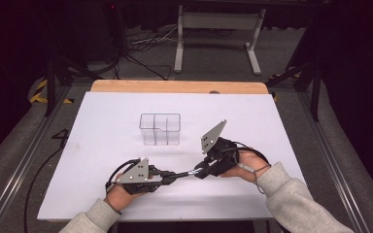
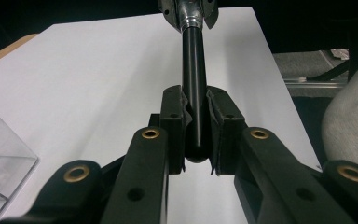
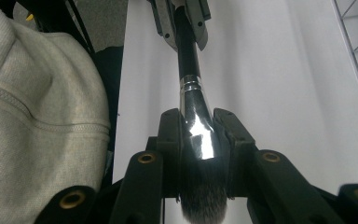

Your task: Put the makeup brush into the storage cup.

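Makeup brush [image 1: 187,173] spanning both claws, handle in left claw [image 2: 196,135], ferrule (bristles apparently) in right claw [image 3: 200,149]

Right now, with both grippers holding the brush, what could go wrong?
1. Both hold one brush: the left hand-held gripper clamps the black handle, the right hand-held gripper the shiny metal part. Pulling apart or twisting could strain it.
2. That metal looks smooth, so it might slip.
3. The bristles sit by the right pads and could get squashed.
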Available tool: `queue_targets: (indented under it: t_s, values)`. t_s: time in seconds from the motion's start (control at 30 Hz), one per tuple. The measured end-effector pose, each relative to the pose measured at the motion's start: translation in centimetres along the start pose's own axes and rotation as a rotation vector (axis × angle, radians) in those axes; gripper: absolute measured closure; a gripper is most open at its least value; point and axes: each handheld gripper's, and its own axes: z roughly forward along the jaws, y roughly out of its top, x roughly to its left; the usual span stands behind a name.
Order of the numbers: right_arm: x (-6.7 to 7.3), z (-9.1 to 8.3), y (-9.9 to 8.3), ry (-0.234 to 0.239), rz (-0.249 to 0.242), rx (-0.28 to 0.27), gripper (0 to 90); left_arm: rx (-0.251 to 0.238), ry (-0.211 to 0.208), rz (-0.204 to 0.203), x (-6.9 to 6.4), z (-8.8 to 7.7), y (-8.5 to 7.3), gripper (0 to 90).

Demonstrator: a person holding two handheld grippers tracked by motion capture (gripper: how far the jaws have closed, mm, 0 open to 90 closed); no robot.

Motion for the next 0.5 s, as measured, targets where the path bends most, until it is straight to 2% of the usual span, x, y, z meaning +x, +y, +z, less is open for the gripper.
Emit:
queue_targets:
  t_s: [0.5]
  values:
    - [0.91,-0.37,0.88,-0.042,-0.049,0.032,74.5,-0.002,-0.03,-0.052,0.24,0.13,-0.11,76.5]
